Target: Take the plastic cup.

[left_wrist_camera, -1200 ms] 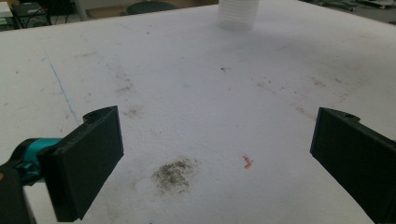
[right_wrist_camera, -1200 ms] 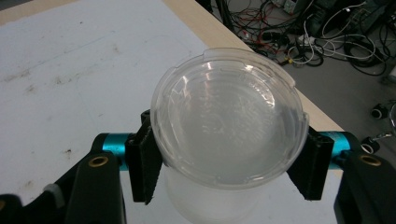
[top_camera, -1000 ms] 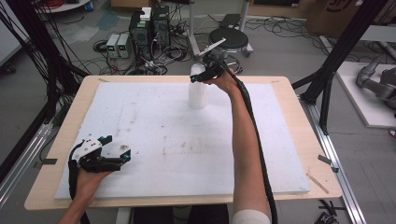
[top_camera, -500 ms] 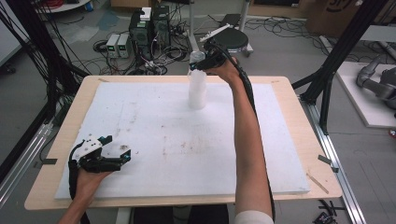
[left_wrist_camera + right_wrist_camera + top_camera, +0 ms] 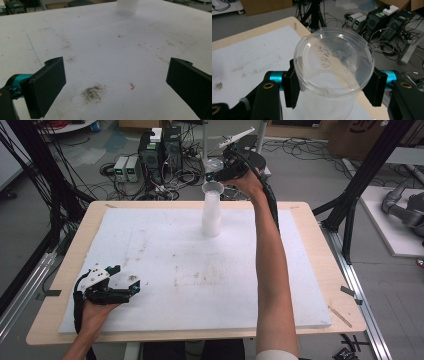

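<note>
Your wooden table (image 5: 305,220) carries a white foam board (image 5: 190,270), stained in patches, and a tall stack of clear plastic cups (image 5: 211,212) stands upright at the board's twelve o'clock edge. Your right arm reaches the whole length of the board, and your right gripper (image 5: 218,174) is clenched on a single clear cup (image 5: 332,75), one jaw pressed to each side of its wall just under the rim. That cup is in the air just above the stack's mouth, toward twelve o'clock of it; its long axis looks tipped, though how far is hard to tell. Your left gripper (image 5: 131,287) rests at the board's seven o'clock corner, jaws spread wide on nothing, well apart from the stack, so the right hand is clearly the nearer one.
</note>
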### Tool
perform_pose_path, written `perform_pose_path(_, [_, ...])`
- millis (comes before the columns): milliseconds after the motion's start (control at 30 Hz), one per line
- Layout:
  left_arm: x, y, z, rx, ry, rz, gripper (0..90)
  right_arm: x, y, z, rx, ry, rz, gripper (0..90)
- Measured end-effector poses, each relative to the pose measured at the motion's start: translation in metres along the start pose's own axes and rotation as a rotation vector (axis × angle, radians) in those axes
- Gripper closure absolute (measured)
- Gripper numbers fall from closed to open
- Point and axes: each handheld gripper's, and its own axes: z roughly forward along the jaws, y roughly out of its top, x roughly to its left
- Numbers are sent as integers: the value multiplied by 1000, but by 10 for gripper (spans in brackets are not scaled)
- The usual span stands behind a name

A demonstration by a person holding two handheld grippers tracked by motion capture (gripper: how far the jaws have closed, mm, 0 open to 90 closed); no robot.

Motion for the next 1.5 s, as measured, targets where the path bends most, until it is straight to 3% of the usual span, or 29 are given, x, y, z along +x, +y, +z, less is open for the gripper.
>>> perform_pose_path(200, [0,0,0,2,-1,-2,25,4,-1,-10,-7,11,-5,396])
perform_pose_path(433, [0,0,1,10,-3,-5,25,22,-6,-30,-41,39,-24,396])
perform_pose_path(600, [2,1,2,18,-5,-15,25,41,-14,-51,-80,79,-36,396])
perform_pose_path(767, [2,0,0,2,-6,-19,25,69,-27,-66,-95,137,-75,397])
perform_pose_path(1100, [1,0,0,2,-5,-4,25,113,-58,-69,-70,214,-114,397])
perform_pose_path(1300, [1,0,0,7,-4,-3,25,125,-79,-70,-82,265,-128,396])
perform_pose_path(1500, [1,0,0,8,-3,-4,25,134,-98,-71,-113,282,-123,397])
